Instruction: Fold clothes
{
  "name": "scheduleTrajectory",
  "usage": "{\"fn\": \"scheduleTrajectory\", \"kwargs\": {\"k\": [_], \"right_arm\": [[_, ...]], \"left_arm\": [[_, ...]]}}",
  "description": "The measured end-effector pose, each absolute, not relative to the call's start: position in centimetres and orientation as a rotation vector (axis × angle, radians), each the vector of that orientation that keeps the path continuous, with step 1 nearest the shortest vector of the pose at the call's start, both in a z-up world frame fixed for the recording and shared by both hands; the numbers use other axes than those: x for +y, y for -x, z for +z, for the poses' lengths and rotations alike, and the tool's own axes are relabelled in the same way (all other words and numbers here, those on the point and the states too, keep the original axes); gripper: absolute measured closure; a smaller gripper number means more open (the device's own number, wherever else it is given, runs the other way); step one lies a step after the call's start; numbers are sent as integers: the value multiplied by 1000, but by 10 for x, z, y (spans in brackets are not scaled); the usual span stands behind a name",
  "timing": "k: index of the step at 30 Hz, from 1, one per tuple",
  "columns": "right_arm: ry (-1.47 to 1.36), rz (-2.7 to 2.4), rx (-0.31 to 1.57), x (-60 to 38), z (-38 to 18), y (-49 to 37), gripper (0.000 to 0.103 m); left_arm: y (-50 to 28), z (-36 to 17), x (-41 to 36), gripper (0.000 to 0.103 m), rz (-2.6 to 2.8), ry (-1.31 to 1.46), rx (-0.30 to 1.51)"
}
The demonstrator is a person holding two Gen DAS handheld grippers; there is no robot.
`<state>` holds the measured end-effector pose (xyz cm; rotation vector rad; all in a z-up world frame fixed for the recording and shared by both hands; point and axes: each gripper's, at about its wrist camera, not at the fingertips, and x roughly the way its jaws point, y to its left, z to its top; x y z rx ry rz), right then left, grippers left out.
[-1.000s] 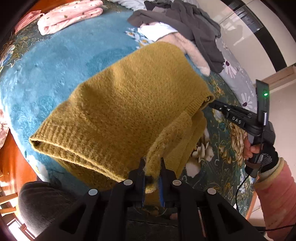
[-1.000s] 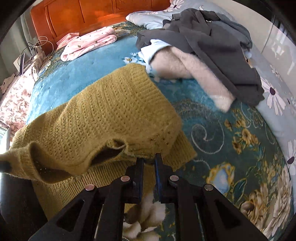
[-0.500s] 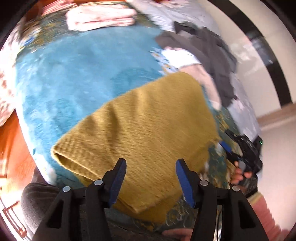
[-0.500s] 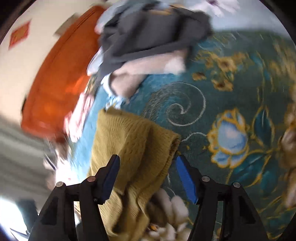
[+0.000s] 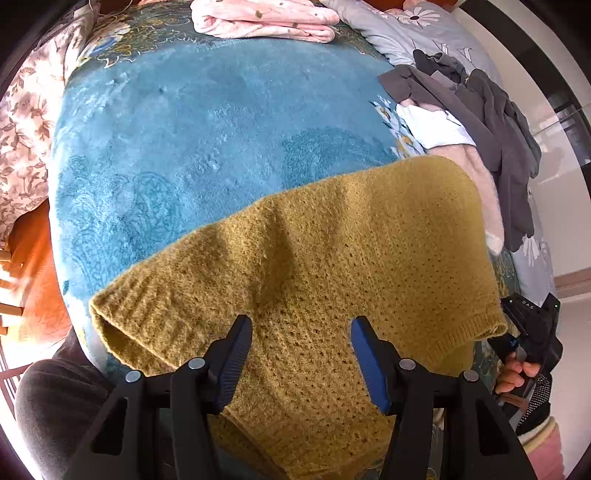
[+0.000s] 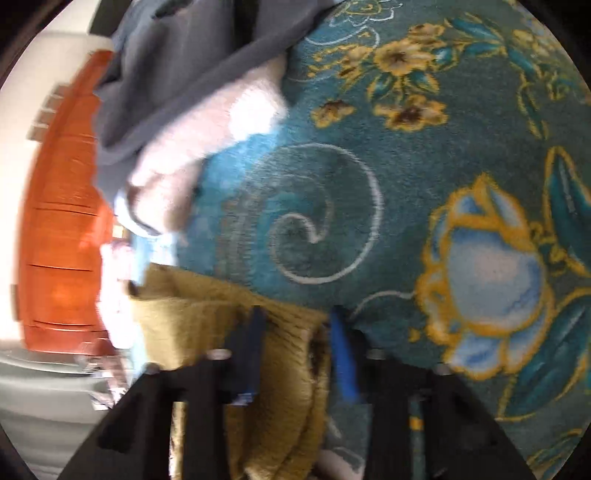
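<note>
Near the front edge of the bed, on the teal floral blanket (image 5: 207,140), lies the mustard knit sweater (image 5: 332,258), folded over on itself, its ribbed hem toward the blanket's left edge and a ribbed cuff toward the right. Above it hangs the left gripper (image 5: 301,354), its 2 blue-padded fingers (image 5: 236,350) spread wide with nothing pinched; only knit shows in the gap. At the sweater's right edge the right gripper (image 6: 297,350) has its jaws closing, with a bunched fold of the mustard knit between them; the view is blurred, so I cannot tell whether the pads press on it yet. Toward the bed's right edge lies a heap of grey clothes (image 5: 491,122) over a pale pink garment (image 5: 476,184). At the far edge rests a folded pink spotted garment (image 5: 266,18).
</note>
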<state>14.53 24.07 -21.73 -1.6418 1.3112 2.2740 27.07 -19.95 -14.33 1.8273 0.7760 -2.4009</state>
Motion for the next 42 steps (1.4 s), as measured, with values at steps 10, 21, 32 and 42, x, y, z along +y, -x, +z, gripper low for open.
{"fn": "scheduleTrajectory", "kwargs": {"k": [10,21,32,42], "right_arm": [[1436,2612,1170,254,-140,-143,97],[1496,2472,1156,267,-168,-161,84],[1615,2511,1339,222,-182,-160,54],[1641,2611,1196,198,-153,-154,93]], "left_arm": [[-272,-129,-204,43,-2434,-1776,799],[-275,-153,-189,43,-2386,-1869,782],[-278,-153,-151,43,-2412,-2001,631],[-278,-133,-140,43,-2493,-2036,626]]}}
